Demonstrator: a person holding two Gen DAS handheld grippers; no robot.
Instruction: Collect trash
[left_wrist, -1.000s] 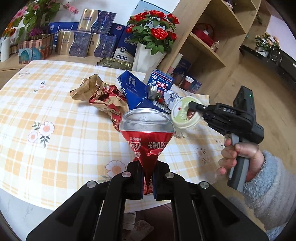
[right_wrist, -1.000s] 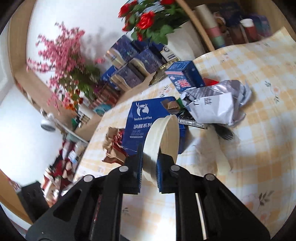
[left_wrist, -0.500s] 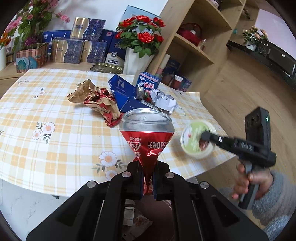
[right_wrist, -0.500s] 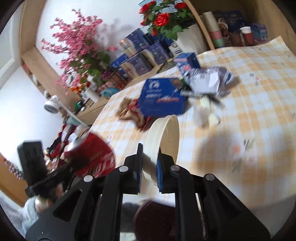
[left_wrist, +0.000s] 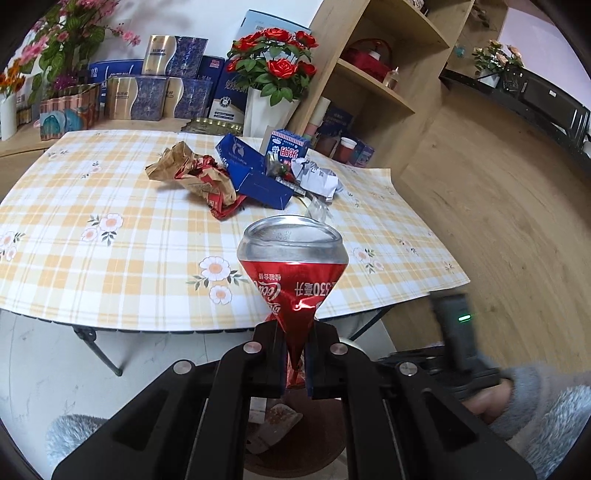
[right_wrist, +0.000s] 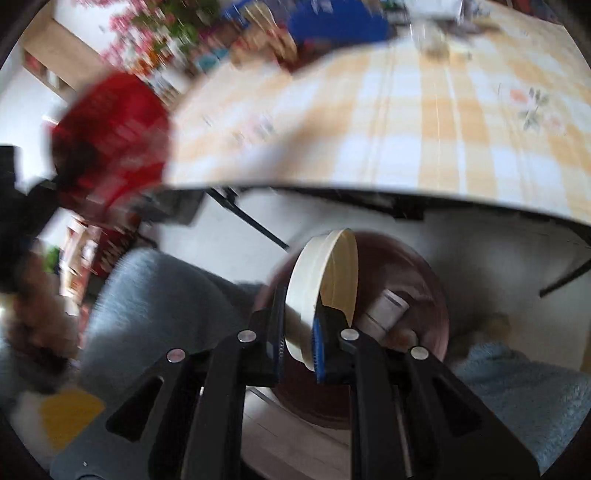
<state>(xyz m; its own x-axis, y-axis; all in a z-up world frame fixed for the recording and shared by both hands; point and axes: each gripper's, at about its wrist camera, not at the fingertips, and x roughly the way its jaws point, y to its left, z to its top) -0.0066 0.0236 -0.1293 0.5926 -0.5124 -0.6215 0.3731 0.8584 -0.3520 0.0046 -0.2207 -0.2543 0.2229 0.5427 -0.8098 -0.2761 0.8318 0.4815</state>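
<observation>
Trash is sitting in both tongs: the left tongs (left_wrist: 295, 363) are squeezing the crushed bottom end of a red cola can (left_wrist: 293, 266), which is flaring upward to its silver top and hanging in the air in front of the near edge of the desk (left_wrist: 122, 266). The right tongs (right_wrist: 298, 349) are pinching the rim of a round cream lid (right_wrist: 325, 286), which is standing on edge between the two fingers, directly above a dark brown trash bin (right_wrist: 432, 314) on the floor below the desk edge. Something white is lying inside the bin; the blur is making it hard to name.

More trash is lying on the checked cloth toward the far side of the desk: a crumpled brown and red wrapper (left_wrist: 195, 175), a blue coffee box (left_wrist: 255, 177) touching it, a small blue and white carton (left_wrist: 290, 149) just behind the box, and a crumpled silver bag (left_wrist: 317, 177) beside the box. A white vase of red roses (left_wrist: 273, 88) is standing behind the desk, next to a wooden shelf (left_wrist: 373, 81).

The person's right hand (left_wrist: 484, 400), in a fuzzy grey sleeve, is showing at the lower right of the left wrist view. The right wrist view is heavily smeared, with the can appearing there as a red blur at upper left
</observation>
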